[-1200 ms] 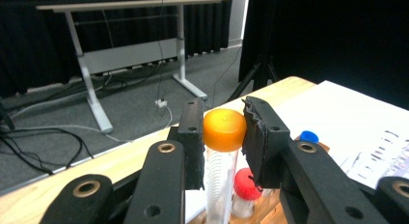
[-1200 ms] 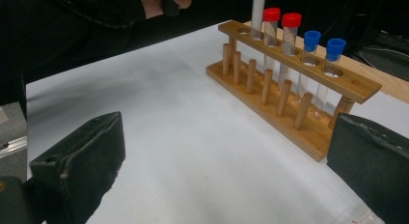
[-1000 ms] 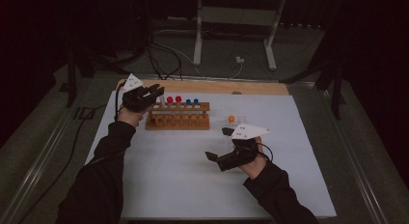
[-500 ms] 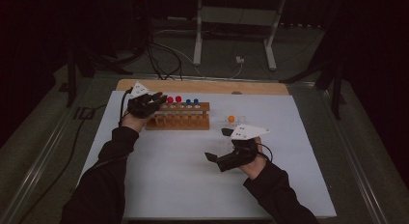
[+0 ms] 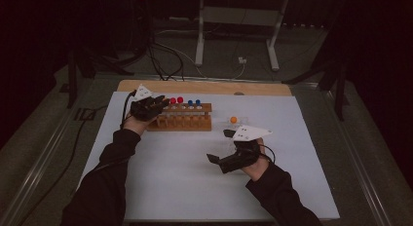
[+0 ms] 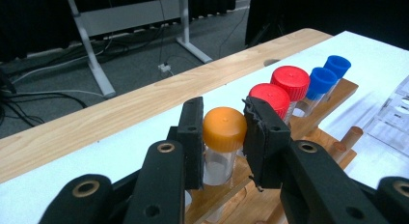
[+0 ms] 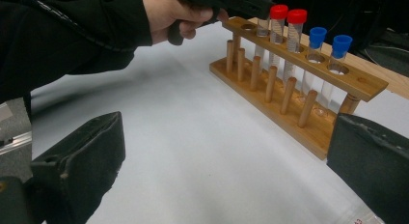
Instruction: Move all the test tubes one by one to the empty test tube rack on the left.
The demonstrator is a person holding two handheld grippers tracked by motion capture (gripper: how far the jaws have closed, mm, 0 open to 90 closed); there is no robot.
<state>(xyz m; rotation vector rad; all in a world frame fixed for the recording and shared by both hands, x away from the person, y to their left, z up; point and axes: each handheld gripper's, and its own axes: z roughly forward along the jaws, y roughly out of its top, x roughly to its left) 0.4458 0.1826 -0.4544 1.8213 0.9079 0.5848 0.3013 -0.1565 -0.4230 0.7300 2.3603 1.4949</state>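
Note:
A wooden tube rack (image 5: 181, 122) stands at the back left of the white mat. It holds two red-capped tubes (image 6: 283, 86) and two blue-capped tubes (image 6: 329, 74). My left gripper (image 6: 224, 123) is shut on the cap of an orange-capped tube (image 6: 224, 130) that stands upright in the rack's left end. In the high view the left gripper (image 5: 157, 105) sits over that end. My right gripper (image 5: 220, 146) is open over the middle of the mat with nothing between its jaws, and it faces the rack (image 7: 308, 77).
Right of the rack a second orange cap (image 5: 234, 120) lies on the mat by a clear plastic piece (image 6: 393, 119). A wooden board (image 5: 204, 86) runs along the mat's far edge. Stand legs and cables lie on the floor beyond.
My left gripper has moved slightly right and down onto the rack's left end. The right gripper has stayed put.

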